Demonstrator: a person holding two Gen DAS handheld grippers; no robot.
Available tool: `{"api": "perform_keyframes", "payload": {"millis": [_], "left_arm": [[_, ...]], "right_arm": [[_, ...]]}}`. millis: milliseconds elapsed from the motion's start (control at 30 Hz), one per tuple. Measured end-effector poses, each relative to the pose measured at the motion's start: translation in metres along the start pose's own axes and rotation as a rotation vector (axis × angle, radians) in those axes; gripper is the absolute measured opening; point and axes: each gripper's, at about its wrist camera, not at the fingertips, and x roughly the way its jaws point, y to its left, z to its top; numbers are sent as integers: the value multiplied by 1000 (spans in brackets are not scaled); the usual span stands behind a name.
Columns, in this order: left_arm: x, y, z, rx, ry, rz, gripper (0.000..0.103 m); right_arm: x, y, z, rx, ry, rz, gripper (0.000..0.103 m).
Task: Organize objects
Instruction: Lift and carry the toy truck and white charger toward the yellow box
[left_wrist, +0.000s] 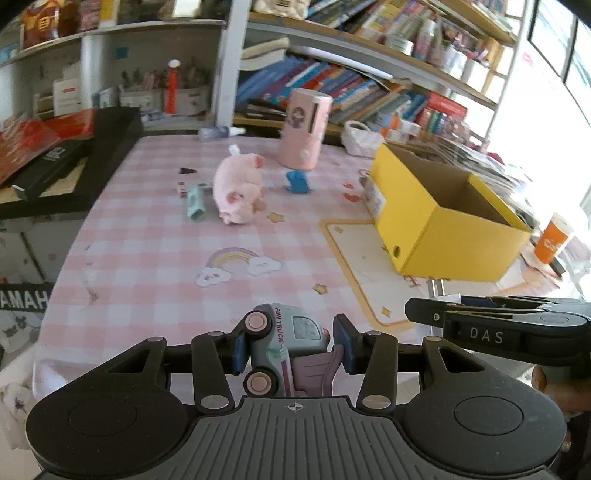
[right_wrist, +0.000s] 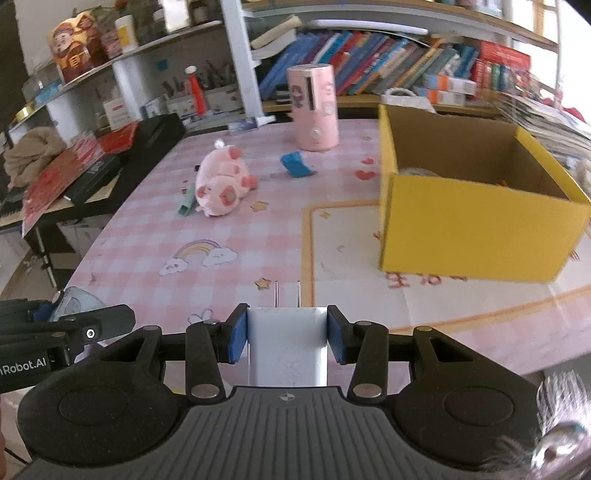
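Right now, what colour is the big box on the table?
Yellow box, plain brown cardboard inside; right wrist view shows it best.

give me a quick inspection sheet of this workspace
surface: pink checked tablecloth with rainbow print
job's things: toy truck and white charger plug held; yellow box open at right
clutter: plush pig, pink canister, blue piece, green tube
grippers: left gripper shut on truck; right gripper shut on plug
cables: nothing seen
surroundings: bookshelves behind
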Motion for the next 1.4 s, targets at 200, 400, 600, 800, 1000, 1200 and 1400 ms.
{"api": "perform_keyframes", "payload": {"millis": [200, 400, 600, 800, 1000, 1200, 1400], "left_arm": [[0, -14, -5, 42, 13, -52, 44], [6, -32, -6, 88, 28, -110, 44], [14, -50, -7, 140, 44, -167, 44], [21, -67, -6, 182, 60, -211, 44], [30, -84, -4, 213, 71, -246, 44], [36, -98, 0, 249, 70, -267, 44], [41, -104, 6, 241, 66, -258, 44]], "right_arm": [[-16, -12, -17, 52, -3, -49, 41], [-31, -28, -30, 103, -7, -106, 41], [-46, -44, -42, 162, -15, -167, 41], [-55, -60, -50, 209, -14, -213, 41], [-62, -73, -54, 244, -18, -251, 41], [-65, -90, -55, 285, -20, -278, 41], [-62, -98, -49, 277, -21, -272, 41]]}}
